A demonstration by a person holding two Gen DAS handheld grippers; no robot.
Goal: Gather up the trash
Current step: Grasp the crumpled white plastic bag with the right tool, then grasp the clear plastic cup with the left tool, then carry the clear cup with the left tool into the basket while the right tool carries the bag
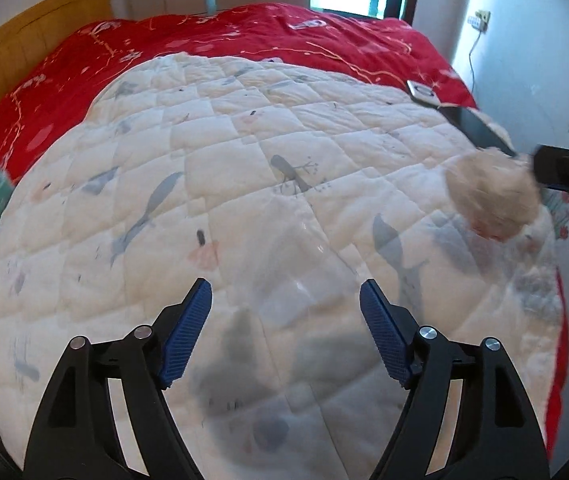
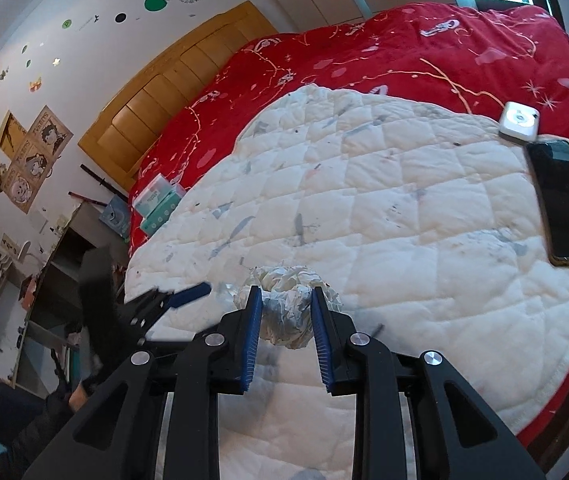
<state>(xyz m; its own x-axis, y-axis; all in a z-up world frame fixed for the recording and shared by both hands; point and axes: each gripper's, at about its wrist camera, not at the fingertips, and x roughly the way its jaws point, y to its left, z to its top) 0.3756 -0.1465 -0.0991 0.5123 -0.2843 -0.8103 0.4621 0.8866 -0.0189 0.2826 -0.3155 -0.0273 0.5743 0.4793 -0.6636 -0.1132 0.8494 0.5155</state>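
White quilt over a red blanket; phone and small white device at its edge; tissue packs near the headboard

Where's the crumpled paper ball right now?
In the right wrist view, the paper ball is clamped in the right gripper, above the white quilt, near its front edge.

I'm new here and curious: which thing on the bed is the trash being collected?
Find the white quilted blanket on the red bedspread. At its near edge, the crumpled white paper ball sits clamped between blue fingers; unlike the flat black phone, it is wrinkled.
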